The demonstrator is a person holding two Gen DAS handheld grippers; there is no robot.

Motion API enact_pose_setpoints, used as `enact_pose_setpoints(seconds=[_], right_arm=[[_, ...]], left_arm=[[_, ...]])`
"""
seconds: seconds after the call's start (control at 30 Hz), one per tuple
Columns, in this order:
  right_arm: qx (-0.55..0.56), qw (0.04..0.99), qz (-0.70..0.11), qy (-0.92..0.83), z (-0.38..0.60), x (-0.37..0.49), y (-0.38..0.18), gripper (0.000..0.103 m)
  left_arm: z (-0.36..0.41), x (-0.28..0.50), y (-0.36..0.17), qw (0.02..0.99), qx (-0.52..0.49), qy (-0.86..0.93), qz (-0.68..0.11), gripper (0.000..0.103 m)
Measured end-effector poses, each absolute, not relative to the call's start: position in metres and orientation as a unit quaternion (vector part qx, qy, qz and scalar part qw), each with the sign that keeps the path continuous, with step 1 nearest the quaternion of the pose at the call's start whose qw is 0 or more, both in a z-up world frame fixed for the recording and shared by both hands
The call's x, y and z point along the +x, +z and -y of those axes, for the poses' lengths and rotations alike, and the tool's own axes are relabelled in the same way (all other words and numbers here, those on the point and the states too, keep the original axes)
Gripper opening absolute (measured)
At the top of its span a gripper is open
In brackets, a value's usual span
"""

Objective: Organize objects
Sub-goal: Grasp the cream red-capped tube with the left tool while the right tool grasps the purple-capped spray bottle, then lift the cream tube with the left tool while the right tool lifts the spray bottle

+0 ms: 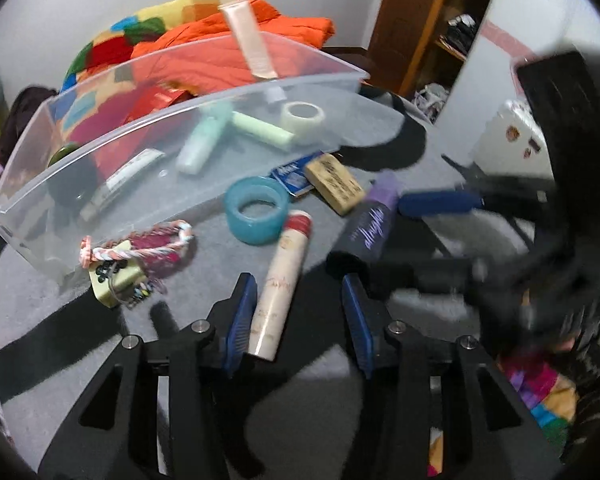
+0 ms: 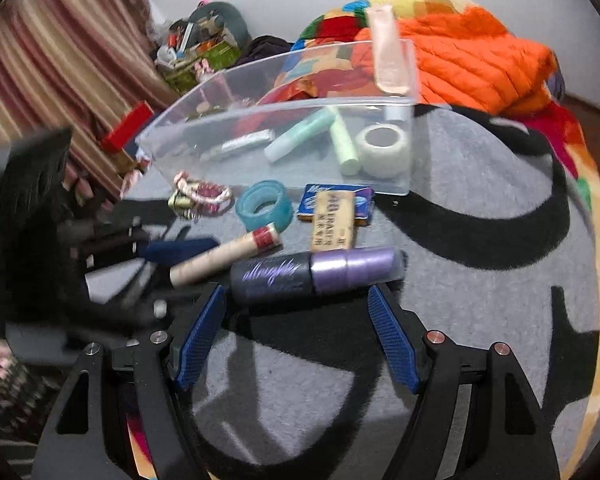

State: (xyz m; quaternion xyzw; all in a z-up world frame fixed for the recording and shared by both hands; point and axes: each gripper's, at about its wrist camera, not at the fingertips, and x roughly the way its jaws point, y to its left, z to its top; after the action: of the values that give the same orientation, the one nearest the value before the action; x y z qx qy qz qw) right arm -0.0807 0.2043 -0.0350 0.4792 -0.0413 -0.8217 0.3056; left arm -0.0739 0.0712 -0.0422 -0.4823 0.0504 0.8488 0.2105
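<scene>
**Two grippers over crowded clutter: where a grab could slip**

Left wrist view: the left gripper (image 1: 300, 312) sits low over the grey rug (image 1: 204, 280) with its jaws part-way in. The cream tube (image 1: 281, 286) lies between them, its lower end against the left pad, while a clear gap remains to the right pad, so nothing is gripped yet. The tube lies at a slant to the pads; a squeeze from here could roll it or kick its red-banded end into the teal tape ring (image 1: 257, 210), which lies just beside it. The dark bottle with the purple cap (image 1: 370, 218) is close on the right, and the right pad might catch it. The clear bin (image 1: 168, 148) stands beyond, already holding the green tubes, a white tape roll and a tall pink tube leaning on its far wall.

Right wrist view: the right gripper (image 2: 296, 328) holds its jaws wide, empty, with the dark bottle (image 2: 312, 272) lying crosswise just ahead of the tips. Closing along its length would likely fail, since the bottle looks nearly as long as the gap is wide. The left gripper's body (image 2: 112, 252) crowds in from the left near the cream tube (image 2: 224, 258), so the two tools could knock together. The eraser (image 2: 334, 220) and blue packet (image 2: 336, 204) lie just behind.
</scene>
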Motion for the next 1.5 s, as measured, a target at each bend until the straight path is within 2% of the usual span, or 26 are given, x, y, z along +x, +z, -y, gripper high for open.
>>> enact_pose_setpoints(seconds=[0.2, 0.33, 0.53, 0.73, 1.03, 1.17, 1.27, 1.5], right_arm=[[0.488, 0.270, 0.070, -0.827, -0.210, -0.093, -0.037, 0.071], [0.489, 0.246, 0.080, -0.833, -0.201, -0.100, -0.036, 0.071], [0.502, 0.221, 0.111, -0.829, -0.198, -0.111, -0.038, 0.073], [0.484, 0.212, 0.053, -0.847, -0.186, -0.102, -0.037, 0.070], [0.489, 0.308, -0.009, -0.816, -0.200, -0.091, -0.026, 0.069], [0.483, 0.282, -0.044, -0.828, -0.203, -0.089, -0.021, 0.069], [0.476, 0.259, -0.024, -0.840, -0.212, -0.087, -0.016, 0.070], [0.484, 0.295, 0.032, -0.824, -0.220, -0.058, -0.015, 0.070]], left_arm=[[-0.082, -0.066, -0.041, 0.223, -0.478, 0.849, -0.045, 0.039], [-0.079, -0.066, -0.042, 0.208, -0.477, 0.853, -0.037, 0.028], [-0.067, -0.065, -0.043, 0.188, -0.475, 0.859, -0.018, 0.023], [-0.065, -0.059, -0.044, 0.175, -0.466, 0.867, -0.025, 0.016], [-0.041, -0.039, -0.041, 0.174, -0.470, 0.865, -0.027, 0.016], [-0.040, -0.035, -0.040, 0.168, -0.472, 0.865, -0.030, 0.016], [-0.046, -0.040, -0.040, 0.165, -0.472, 0.866, -0.035, 0.016], [-0.059, -0.068, -0.042, 0.161, -0.480, 0.861, -0.045, 0.017]])
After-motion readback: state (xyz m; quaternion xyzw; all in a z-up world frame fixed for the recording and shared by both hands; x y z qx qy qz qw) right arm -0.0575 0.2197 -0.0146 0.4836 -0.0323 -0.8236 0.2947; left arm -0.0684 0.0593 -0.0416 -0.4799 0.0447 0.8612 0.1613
